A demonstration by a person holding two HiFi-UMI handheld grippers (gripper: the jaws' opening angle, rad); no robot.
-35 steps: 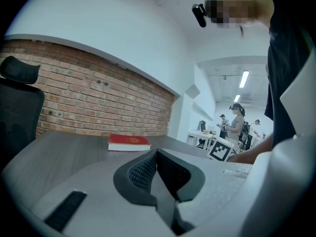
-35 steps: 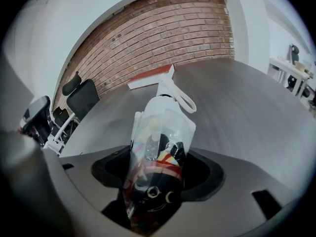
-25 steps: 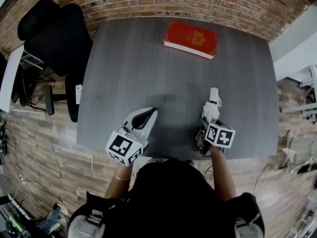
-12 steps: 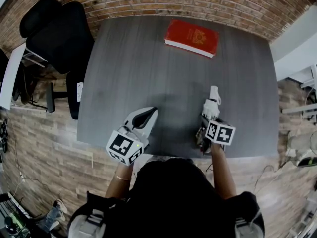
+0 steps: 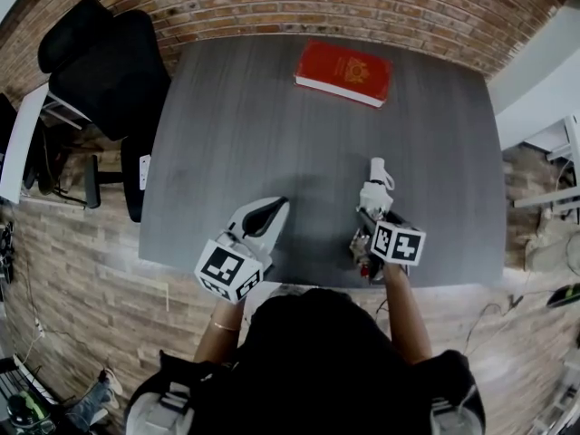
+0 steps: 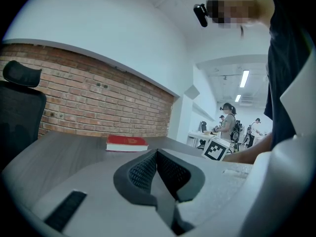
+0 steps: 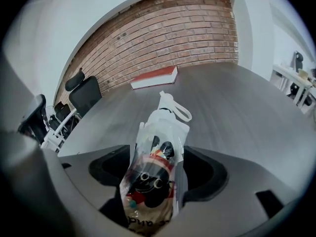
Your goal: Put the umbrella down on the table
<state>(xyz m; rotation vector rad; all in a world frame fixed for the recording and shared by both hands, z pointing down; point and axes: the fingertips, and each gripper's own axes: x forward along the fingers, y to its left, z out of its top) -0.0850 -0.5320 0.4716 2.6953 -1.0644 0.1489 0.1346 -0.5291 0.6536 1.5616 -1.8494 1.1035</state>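
Grey bench with a red book lying flat at its far edge, by the brick wall. A black office chair stands off the bench's left side. Open bench surface lies between the book and both grippers.

The folded umbrella, in a clear sleeve with a cartoon print, sits between the right gripper's jaws. Its white handle end and loop strap point toward the book, low over the bench near the front edge. The jaws have just been opening and now stand wide, pads not clamping the umbrella. This gripper tilts steeply down.

The left gripper has its jaws together on nothing. It is held about level over the front edge, well apart from the umbrella.
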